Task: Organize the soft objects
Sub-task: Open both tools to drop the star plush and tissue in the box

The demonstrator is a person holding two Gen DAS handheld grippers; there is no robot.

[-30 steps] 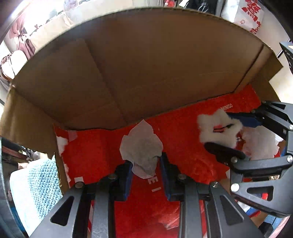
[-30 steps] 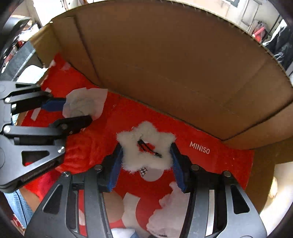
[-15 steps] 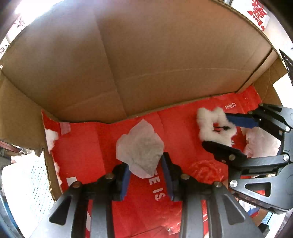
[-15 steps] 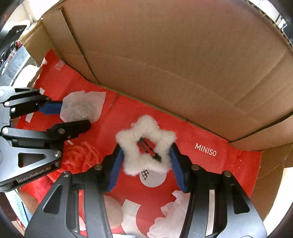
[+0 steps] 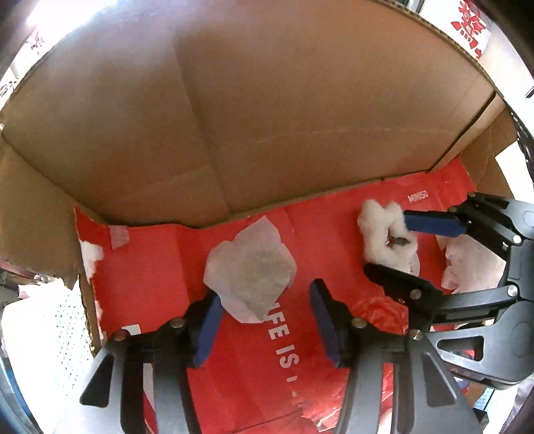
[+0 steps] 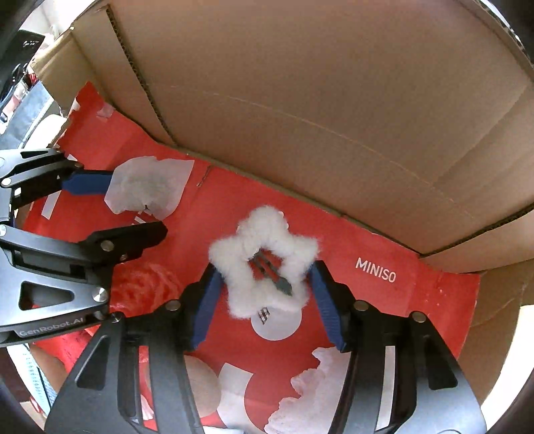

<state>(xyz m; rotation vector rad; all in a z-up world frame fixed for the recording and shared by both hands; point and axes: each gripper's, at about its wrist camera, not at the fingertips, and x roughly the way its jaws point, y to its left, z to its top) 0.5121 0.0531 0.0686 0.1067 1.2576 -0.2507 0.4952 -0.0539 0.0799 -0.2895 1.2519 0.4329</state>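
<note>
Jaws of our left gripper (image 5: 263,313) have just opened off the grey pad (image 5: 250,267); our right gripper (image 6: 263,297), parting too, loosely brackets the fluffy white star clip (image 6: 263,263).

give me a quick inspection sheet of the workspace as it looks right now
surface: red printed sheet lining the floor of an open cardboard box
job's things: wrinkled white pouch lying on the sheet; fluffy white star with a dark clip at its centre, also on the sheet
clutter: white fluffy scraps and a red crumpled patch on the sheet
grippers: left gripper has just been opening, pouch between its jaws, far pad clear of it; right gripper has just been opening slightly, star between its jaws, grip cannot be told
cables: nothing seen
surroundings: bright, blurred room beyond the box walls; a red-and-white bag past the rim
</note>
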